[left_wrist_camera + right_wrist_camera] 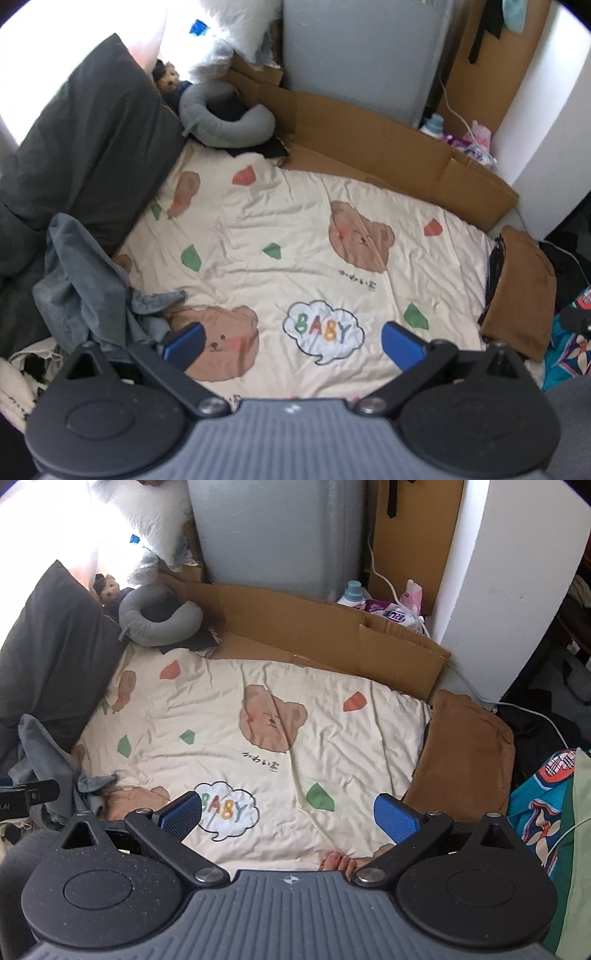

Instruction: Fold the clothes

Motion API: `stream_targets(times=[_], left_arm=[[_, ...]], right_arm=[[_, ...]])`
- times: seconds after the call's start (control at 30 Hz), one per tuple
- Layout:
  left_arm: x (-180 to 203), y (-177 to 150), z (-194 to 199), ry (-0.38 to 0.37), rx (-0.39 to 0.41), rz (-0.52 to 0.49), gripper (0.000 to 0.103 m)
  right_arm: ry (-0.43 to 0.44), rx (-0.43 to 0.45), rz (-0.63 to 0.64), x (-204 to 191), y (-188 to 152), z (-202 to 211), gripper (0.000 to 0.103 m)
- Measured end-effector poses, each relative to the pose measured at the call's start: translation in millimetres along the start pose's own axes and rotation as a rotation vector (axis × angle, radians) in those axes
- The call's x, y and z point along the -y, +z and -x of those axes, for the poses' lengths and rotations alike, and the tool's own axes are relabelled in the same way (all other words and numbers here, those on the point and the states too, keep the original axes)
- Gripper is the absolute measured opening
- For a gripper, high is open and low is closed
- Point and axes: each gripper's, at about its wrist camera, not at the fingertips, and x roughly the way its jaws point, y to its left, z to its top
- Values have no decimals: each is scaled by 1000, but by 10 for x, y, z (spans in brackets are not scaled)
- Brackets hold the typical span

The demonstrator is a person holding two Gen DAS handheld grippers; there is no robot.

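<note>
A crumpled grey garment (85,280) lies heaped at the left edge of the cream bear-print blanket (295,240), against a dark pillow (85,147). A folded brown garment (465,753) sits at the right edge. The left gripper (291,345) and the right gripper (288,818) hover above, jaws spread wide, empty.

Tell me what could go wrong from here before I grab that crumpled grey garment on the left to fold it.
1. The crumpled grey garment is bunched against the dark grey pillow; the open left gripper might pinch both.
2. The cream bear-print sheet is wrinkled, so folds may come out uneven.
3. The folded brown cloth sits at the sheet's right edge and could get knocked by the open right gripper.
</note>
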Motion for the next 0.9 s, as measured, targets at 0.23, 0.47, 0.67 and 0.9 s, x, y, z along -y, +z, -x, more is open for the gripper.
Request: stream_targets(times=[0.23,0.47,0.67,0.9], left_arm=[[107,-48,-71,-36,30,-9,103],[68,-47,-97,-39,50,22,103],[11,-27,-127,-34,51,59,102],[47,-14,-140,-1,51,40,102]], right_arm=[[7,1,-32,92,-44,-71,102],[22,-5,-31,70,-90,-95,102],[41,-26,-17,29,-79,-136,102],[83,-78,22,-58,-40,-235,102]])
